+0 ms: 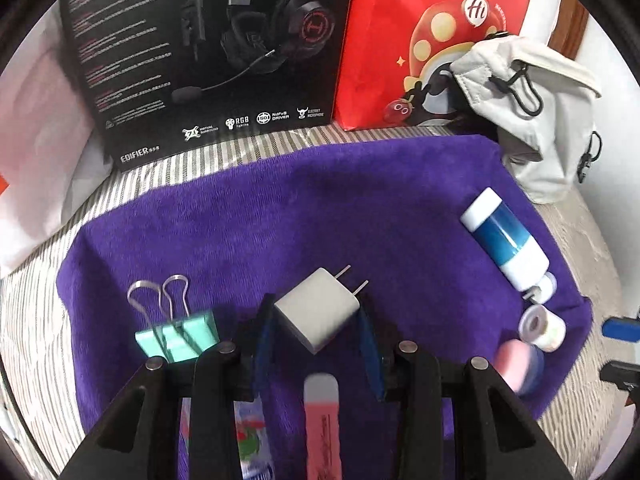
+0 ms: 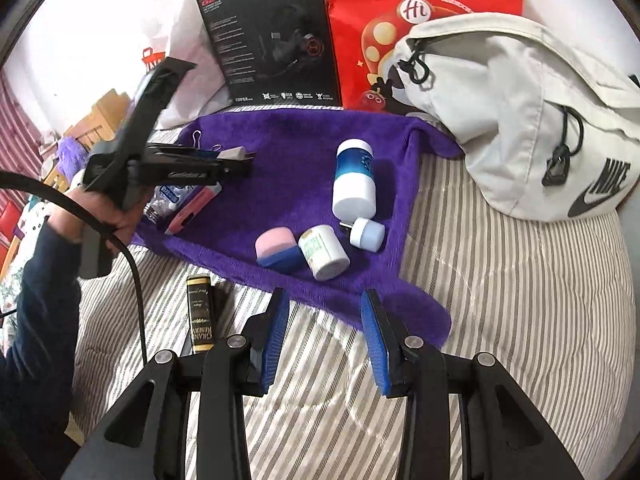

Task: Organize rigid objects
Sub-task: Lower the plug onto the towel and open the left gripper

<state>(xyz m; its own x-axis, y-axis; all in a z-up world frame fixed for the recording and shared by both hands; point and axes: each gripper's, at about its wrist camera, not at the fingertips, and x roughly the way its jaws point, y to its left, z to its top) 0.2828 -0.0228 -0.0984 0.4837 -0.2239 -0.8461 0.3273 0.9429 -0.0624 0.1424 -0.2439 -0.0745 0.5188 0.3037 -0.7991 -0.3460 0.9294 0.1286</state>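
Progress looks early: left gripper (image 1: 318, 322) pinches white charger plug (image 1: 316, 310) above purple towel (image 1: 280, 208), near teal binder clip (image 1: 180, 336). Right gripper (image 2: 324, 340) hovers wide open, empty. Blue-white bottle (image 2: 354, 178), small jars, pink highlighter (image 1: 322, 424) lie scattered, unsorted.

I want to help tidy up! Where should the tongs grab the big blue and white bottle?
Grab the blue and white bottle across its round middle, coming down from above. It lies on its side on the purple towel, so its long sides are free, probably giving the open right tongs room.
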